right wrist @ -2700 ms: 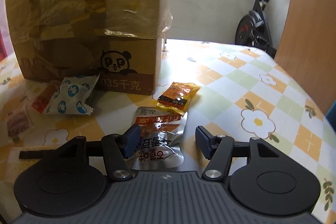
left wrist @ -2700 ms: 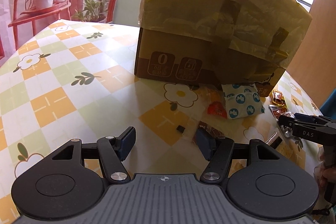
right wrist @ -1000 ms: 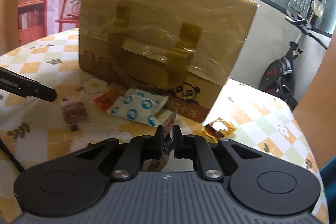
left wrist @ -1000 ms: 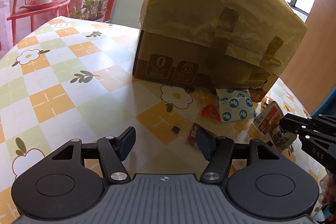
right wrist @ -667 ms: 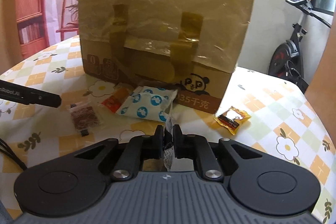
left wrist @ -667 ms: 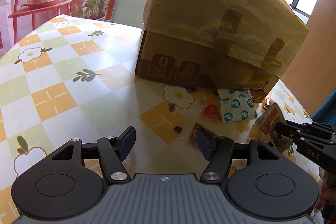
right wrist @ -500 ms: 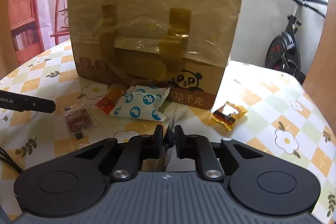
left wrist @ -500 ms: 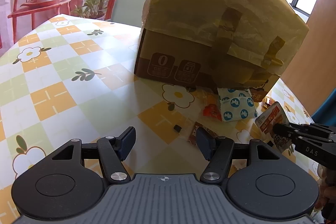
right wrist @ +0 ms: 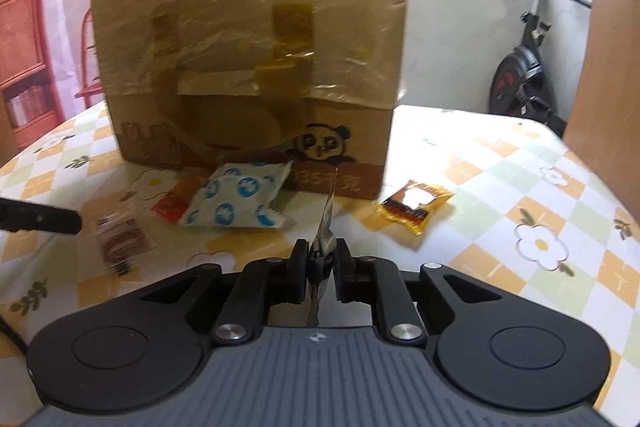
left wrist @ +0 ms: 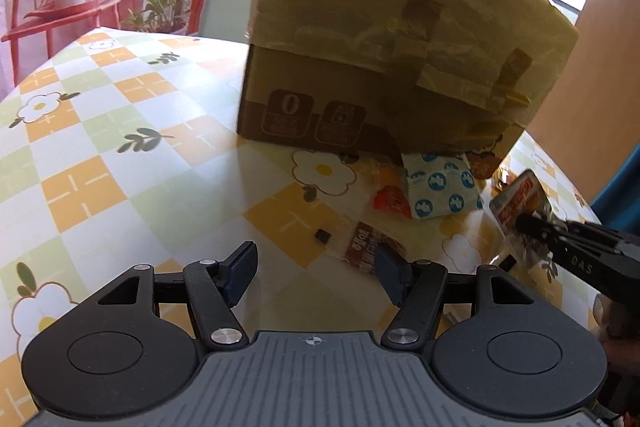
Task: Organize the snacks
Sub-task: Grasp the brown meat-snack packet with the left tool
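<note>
Since a moment ago the right gripper (right wrist: pixel 321 269) has rolled a bit, so the silver snack packet (right wrist: pixel 325 227) it pinches now stands on edge and looks very thin from behind. Its fingers (right wrist: pixel 298 269) are squeezed tight on the lower end of that packet, and the packet is up off the bench (right wrist: pixel 500 163). From the other side you can see the packet (left wrist: pixel 520 201) with its red label, held at the right, near the corner of the big box.

The left gripper (left wrist: pixel 316 273) hangs over the bench with its fingers (left wrist: pixel 240 271) spread apart and nothing between them. It has hardly moved.

A big cardboard box (right wrist: pixel 256 47) wrapped in shiny plastic stands at the far middle of the bench (it has a little panda drawn on it). Right in front of it lie the other snacks. A white packet with blue dots (right wrist: pixel 240 201) leans against the box. A small red and orange packet (right wrist: pixel 176 199) lies just left of it, touching it. A brown see-through packet (right wrist: pixel 120 239) sits further left, near the tip of the left gripper. A yellow and black packet (right wrist: pixel 416 205) lies alone on the right, well apart from the rest.

The bench has a cloth with orange and green squares and white flowers.
</note>
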The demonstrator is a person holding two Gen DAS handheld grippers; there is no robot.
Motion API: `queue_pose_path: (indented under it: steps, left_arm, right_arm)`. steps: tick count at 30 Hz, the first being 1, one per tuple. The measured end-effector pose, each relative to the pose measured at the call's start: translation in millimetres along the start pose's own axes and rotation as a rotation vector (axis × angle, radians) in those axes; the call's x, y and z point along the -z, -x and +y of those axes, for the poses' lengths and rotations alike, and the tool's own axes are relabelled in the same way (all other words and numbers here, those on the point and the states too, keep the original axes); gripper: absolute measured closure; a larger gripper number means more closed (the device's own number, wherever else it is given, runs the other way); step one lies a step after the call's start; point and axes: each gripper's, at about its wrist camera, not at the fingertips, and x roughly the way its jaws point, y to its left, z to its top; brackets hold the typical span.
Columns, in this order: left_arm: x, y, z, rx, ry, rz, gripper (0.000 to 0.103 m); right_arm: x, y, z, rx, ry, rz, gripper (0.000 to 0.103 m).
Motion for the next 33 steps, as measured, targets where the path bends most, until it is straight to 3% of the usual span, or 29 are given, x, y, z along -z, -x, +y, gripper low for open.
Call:
queue_pose_path:
  steps: [4,7,11,24,29,33]
  left_arm:
    - [0.8,-2.3,-9.9,0.027,-0.035,0.001,0.039]
    - [1.3,-3.0,-17.0,0.060,-0.030,0.022,0.050]
    - [1.9,-10.0,-23.7,0.097,0.002,0.078,0.050]
    - [-21.3,-46.1,-51.4,0.015,-0.066,0.078,0.049]
    - [-18.4,-48.6,-66.5,-0.023,-0.122,0.091,0.042]
    - [-11.6,-52.4,-82.8,-0.140,-0.229,0.093,0.041]
  right_arm:
    - [4.3,-1.6,-1.2,0.022,0.006,-0.026,0.089]
    - [5.3,-0.9,-2.1,0.008,0.007,-0.034,0.089]
    - [6.6,0.3,-1.8,-0.014,0.008,-0.040,0.089]
    - [8.1,4.6,-12.8,-0.056,-0.071,-0.062,0.089]
    - [8.3,6.5,-13.0,-0.061,-0.073,-0.067,0.089]
    - [8.2,5.3,-13.3,-0.064,-0.078,-0.065,0.089]
